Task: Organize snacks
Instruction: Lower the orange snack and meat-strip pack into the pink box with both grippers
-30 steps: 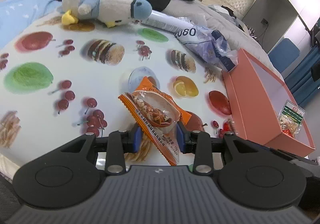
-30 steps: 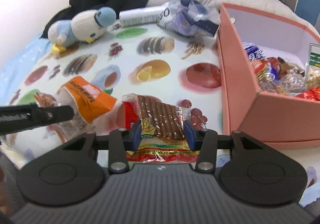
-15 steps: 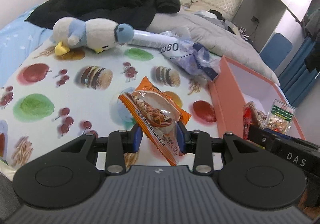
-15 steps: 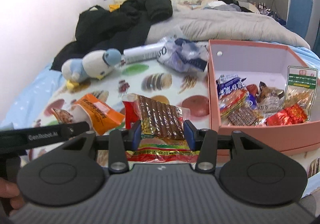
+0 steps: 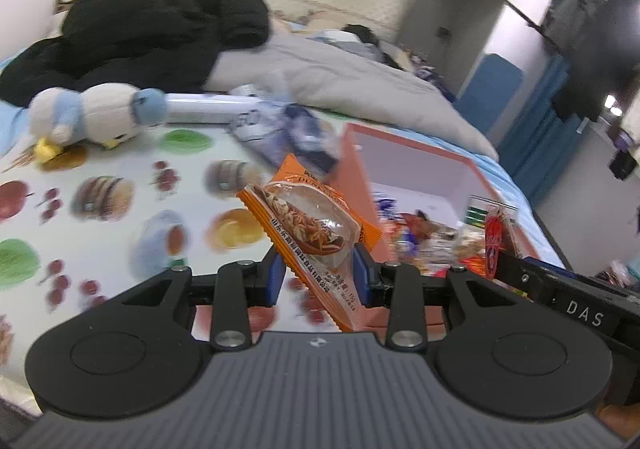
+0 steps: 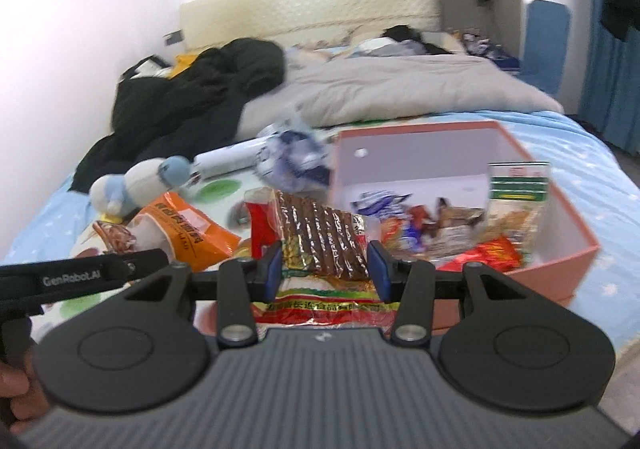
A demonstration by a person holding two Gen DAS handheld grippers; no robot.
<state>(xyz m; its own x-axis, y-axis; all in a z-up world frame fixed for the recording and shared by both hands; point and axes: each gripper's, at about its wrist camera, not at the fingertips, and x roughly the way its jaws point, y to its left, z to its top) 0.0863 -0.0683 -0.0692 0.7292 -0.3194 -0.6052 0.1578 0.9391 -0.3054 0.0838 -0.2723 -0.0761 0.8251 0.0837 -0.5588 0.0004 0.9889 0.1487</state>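
1. The orange snack packet (image 5: 310,227) sits clamped between the blue pads of the left gripper (image 5: 318,281), held by its lower end and tilted, its clear window showing the brown pieces inside. It hangs in the air above the fruit-print cloth (image 5: 120,217), just left of the pink box (image 5: 404,165).
2. The brown-stick snack pack (image 6: 320,245) is pinched the same way in the right gripper (image 6: 327,275) — pads closed on its sides, its red and gold bottom edge hanging below the jaws. It too is off the cloth, near the left wall of the box.
3. The box lies to the right, open, with several packets already inside: a tall green-labelled bag (image 6: 516,201) stands against its right side, and red and blue wrappers lie along the near wall.
4. The step in hand, as I read it, is the carry — both packets are lifted and the box is their likely goal.
5. The next move calls for bringing each packet over the box's left rim and above a free spot, then opening the jaws; the far part of the box floor looks the barest.
6. Farther left, a plush bird (image 5: 96,115) and a crumpled blue bag (image 5: 288,133) lie on the cloth, apart from both grippers.
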